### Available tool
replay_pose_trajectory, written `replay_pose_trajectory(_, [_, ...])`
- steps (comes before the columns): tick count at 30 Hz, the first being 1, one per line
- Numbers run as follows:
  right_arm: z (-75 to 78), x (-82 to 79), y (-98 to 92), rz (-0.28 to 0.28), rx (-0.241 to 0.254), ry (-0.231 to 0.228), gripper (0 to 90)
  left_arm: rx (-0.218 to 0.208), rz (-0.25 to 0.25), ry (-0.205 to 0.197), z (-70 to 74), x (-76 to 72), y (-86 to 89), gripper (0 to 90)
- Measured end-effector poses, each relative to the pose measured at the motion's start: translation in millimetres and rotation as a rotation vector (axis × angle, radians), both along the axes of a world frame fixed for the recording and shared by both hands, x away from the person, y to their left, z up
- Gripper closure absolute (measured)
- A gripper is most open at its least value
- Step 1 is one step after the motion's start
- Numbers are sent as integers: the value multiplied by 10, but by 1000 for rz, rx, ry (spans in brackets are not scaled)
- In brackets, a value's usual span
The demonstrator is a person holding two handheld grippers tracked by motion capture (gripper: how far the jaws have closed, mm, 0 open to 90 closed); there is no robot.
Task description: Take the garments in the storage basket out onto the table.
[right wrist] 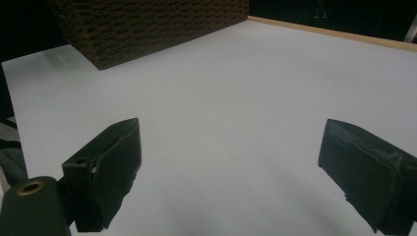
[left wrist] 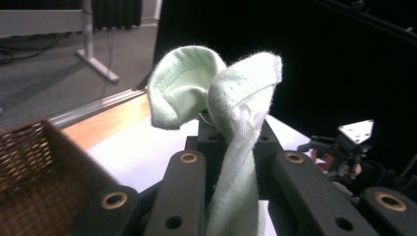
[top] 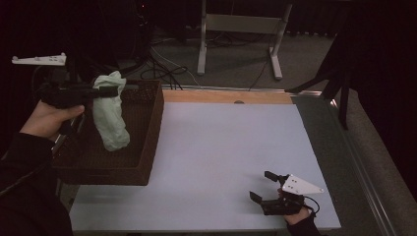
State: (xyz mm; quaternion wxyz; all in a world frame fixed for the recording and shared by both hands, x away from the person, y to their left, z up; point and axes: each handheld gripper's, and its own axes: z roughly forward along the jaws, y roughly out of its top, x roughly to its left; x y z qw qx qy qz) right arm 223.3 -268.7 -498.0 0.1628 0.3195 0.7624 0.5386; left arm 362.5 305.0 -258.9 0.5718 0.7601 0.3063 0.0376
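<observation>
Now the left gripper (top: 110,91) dangles a clamped pale green sock (top: 110,118) over the wicker basket (top: 147,132) at nine o'clock, release pending; right gripper (top: 268,189) waits, jaws apart, at five o'clock.

Brown wicker basket (top: 147,142) on white counter (top: 221,157), left edge. Pale green cloth (top: 110,118) hangs over basket from left claw (top: 110,91). Right claw (top: 260,187) near counter's front right.

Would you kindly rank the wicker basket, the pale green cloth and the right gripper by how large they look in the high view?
1. Wicker basket
2. Pale green cloth, held above the basket by the left gripper
3. Right gripper, though not much smaller than the cloth
</observation>
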Motion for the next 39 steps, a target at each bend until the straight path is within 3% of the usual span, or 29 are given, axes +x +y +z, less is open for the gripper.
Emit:
replay_pose_trajectory(6, [3,-3,-6,0,1,-2,96,-23,-36,-20,63,-8,-129,810])
replay_pose_trajectory(13, [2,-6,3,6,1,-2,96,-49,-77,-13,62,35,-312,810])
replay_pose_trajectory(26, [7,-8,-9,5,0,-4,96,-45,-151,-22,109,99,-655,809])
replay_pose_trajectory(39, [15,-16,-14,7,11,-8,96,-61,-251,-24,63,236,-1161,809])
